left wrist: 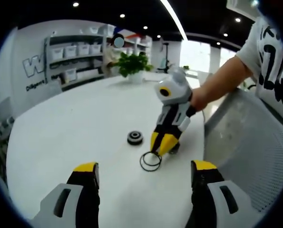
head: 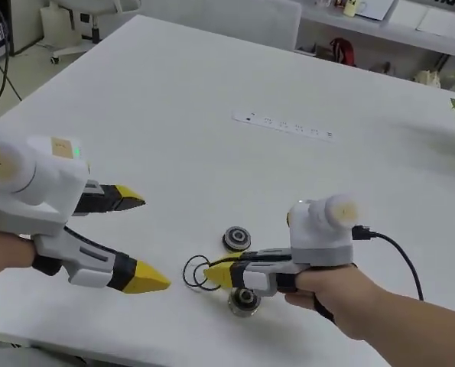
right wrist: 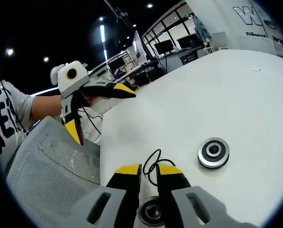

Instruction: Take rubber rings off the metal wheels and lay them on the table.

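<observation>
Fingers of the right gripper (head: 209, 274) pinch the rubber rings (head: 197, 273) on the bench (head: 212, 115) beside a metal wheel (head: 244, 300); those of the left gripper (head: 155, 241) gape apart. On release, the springy rings may snag a fingertip.

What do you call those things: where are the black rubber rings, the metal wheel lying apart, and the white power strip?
rubber rings (head: 199, 274): head view, middle of the loops.
metal wheel (head: 236, 238): head view, its hub.
power strip (head: 284, 125): head view, its middle.
</observation>
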Tool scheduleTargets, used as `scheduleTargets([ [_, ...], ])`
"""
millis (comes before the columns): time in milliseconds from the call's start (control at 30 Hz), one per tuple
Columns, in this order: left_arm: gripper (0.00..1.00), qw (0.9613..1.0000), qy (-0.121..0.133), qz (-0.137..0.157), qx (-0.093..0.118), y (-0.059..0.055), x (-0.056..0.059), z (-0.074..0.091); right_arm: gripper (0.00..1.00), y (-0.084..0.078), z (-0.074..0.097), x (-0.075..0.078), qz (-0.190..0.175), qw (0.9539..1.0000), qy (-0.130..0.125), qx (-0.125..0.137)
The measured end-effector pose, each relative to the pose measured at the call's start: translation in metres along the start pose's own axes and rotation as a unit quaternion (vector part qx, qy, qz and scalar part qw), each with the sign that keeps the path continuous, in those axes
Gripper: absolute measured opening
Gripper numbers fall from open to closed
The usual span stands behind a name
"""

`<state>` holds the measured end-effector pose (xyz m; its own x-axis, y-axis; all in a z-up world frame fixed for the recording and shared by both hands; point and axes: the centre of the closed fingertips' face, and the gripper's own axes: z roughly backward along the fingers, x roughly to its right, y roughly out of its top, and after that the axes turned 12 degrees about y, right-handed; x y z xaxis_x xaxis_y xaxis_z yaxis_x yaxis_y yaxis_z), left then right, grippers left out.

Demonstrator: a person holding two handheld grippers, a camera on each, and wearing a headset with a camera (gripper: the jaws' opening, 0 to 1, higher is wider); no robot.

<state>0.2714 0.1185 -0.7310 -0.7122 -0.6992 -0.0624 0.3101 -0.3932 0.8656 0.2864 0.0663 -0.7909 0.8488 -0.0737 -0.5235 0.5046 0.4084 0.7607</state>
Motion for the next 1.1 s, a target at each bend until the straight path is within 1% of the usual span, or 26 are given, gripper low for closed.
scheduleTargets([
  [100,0.8,1.0,-0.002,-0.001,-0.002,-0.001,0.001,-0.002,0.13,0.0,-0.001,-0.002,0.01,0.9999,-0.001,-0.004],
  [167,0.8,1.0,-0.003,-0.001,-0.002,-0.001,0.001,-0.003,0.15,-0.001,-0.001,-0.003,0.027,0.9995,-0.003,-0.014],
  [233,0.8,1.0,-0.004,-0.002,-0.003,-0.001,0.001,-0.004,0.18,0.0,-0.001,-0.003,0.03,0.9994,-0.005,-0.015],
  [300,0.8,1.0,-0.005,-0.003,-0.003,0.0,0.001,-0.005,0.21,0.002,0.0,-0.002,0.044,0.9988,-0.011,-0.02],
  [500,0.8,1.0,-0.005,-0.004,-0.003,0.001,-0.001,-0.007,0.28,0.007,0.003,-0.001,0.067,0.9973,-0.019,-0.024],
  [600,0.8,1.0,-0.004,-0.004,-0.002,0.002,-0.002,-0.007,0.33,0.007,0.005,0.0,0.077,0.9964,-0.024,-0.029],
  [867,0.8,1.0,-0.006,-0.006,-0.003,0.004,-0.003,-0.009,0.37,0.011,0.013,-0.002,0.101,0.9939,-0.032,-0.032],
  [1100,0.8,1.0,-0.006,-0.007,0.0,0.009,-0.005,-0.012,0.39,0.016,0.024,0.002,0.106,0.9931,-0.043,-0.025],
])
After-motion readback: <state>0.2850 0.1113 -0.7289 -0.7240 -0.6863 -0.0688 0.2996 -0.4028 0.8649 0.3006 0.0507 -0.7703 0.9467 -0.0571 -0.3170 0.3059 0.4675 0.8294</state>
